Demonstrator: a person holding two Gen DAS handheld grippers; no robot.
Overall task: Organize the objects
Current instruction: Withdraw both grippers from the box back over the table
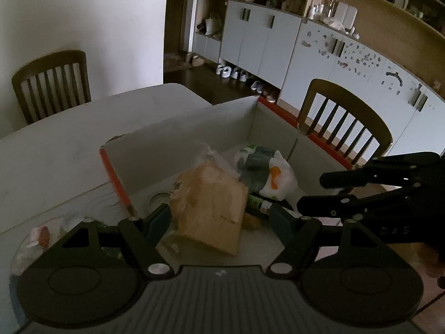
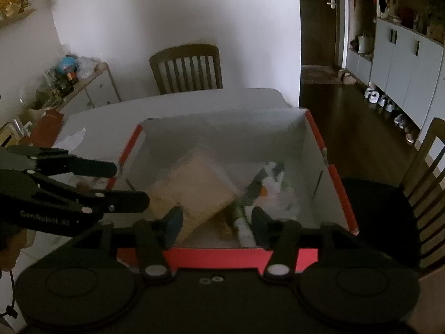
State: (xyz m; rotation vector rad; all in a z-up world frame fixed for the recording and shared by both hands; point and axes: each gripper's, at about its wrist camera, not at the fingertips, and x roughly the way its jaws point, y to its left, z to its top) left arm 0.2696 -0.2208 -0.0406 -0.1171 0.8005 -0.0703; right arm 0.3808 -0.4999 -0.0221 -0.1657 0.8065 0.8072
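One box (image 1: 178,139), one bread loaf (image 1: 211,206), two chairs (image 1: 52,80), two grippers (image 1: 219,217).

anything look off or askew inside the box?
Yes. In the box the tan wrapped block lies tilted, one corner propped up on the other items instead of flat. Beside it a white crumpled bag and a green tube lie in a loose heap. Both grippers are open; nothing looks spilled.

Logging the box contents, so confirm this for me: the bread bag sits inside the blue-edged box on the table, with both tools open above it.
One thing is wrong: the box has red edges, not blue, as the right wrist view shows plainly. The rest holds: the bread bag sits inside it on the table, with the left tool and right tool both open above it.
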